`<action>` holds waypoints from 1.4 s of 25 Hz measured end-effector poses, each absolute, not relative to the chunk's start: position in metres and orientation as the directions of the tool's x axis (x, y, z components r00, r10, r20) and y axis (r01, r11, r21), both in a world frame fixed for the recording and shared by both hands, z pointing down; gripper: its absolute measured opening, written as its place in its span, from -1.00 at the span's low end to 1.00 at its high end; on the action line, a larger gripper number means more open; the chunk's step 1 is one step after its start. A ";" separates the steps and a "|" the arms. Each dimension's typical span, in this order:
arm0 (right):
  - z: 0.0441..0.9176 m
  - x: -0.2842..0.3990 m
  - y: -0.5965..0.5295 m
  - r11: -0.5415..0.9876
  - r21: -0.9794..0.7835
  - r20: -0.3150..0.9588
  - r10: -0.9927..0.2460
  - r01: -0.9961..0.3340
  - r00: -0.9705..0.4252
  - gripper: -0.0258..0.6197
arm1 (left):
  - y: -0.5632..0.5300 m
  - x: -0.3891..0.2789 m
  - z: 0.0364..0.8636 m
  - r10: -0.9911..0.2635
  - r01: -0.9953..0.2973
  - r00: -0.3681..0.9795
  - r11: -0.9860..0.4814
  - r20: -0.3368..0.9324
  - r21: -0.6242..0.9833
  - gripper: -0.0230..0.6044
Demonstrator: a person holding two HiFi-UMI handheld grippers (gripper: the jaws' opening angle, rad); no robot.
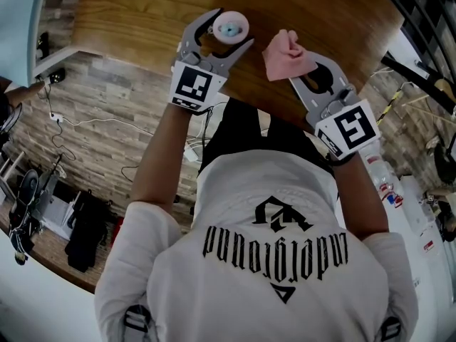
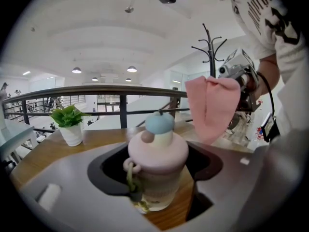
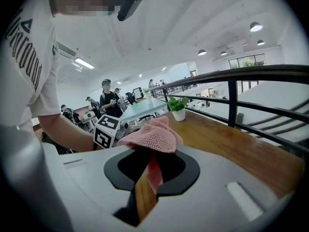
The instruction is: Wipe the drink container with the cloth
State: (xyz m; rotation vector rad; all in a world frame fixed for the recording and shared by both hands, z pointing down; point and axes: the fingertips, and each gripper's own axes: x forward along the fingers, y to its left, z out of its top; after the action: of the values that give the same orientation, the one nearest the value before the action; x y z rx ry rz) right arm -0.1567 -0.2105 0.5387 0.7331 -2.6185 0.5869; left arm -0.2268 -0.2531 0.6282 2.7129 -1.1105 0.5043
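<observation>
- Two tools are set: left gripper (image 1: 235, 28) jaws stand apart around the cup (image 1: 229, 26), top centre.
- Right gripper (image 1: 303, 66) clamps the cloth (image 1: 286, 55), right of the cup and not touching it.
- Wiping looks unstarted.

We looked from the head steeply down on the table (image 1: 128, 6). Each gripper camera looked closely along its jaws; both shared the potted plant (image 2: 70, 122), head and left one the drink container (image 1: 231, 27).
</observation>
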 end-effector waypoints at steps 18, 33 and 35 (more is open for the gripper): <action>0.474 -0.121 -0.186 0.842 -0.210 0.338 -0.414 -0.497 -0.845 -0.78 | -0.215 -0.183 0.507 -0.618 -0.659 0.721 -0.751 0.314 0.033 0.31; 0.347 -0.080 -0.153 0.947 0.082 0.185 -0.319 -0.309 -0.929 -0.78 | -0.163 -0.104 0.344 -0.595 -0.622 0.773 -0.780 0.220 0.075 0.31; 0.321 -0.066 -0.148 0.945 0.115 0.137 -0.321 -0.307 -0.937 -0.78 | -0.161 -0.090 0.324 -0.595 -0.620 0.773 -0.782 0.220 0.064 0.31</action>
State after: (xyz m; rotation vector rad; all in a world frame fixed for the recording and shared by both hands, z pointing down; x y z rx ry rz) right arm -0.0660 -0.1485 0.3206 0.4781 -2.9458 -0.1381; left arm -0.0896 -0.1608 0.3236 2.8316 -0.9753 0.2841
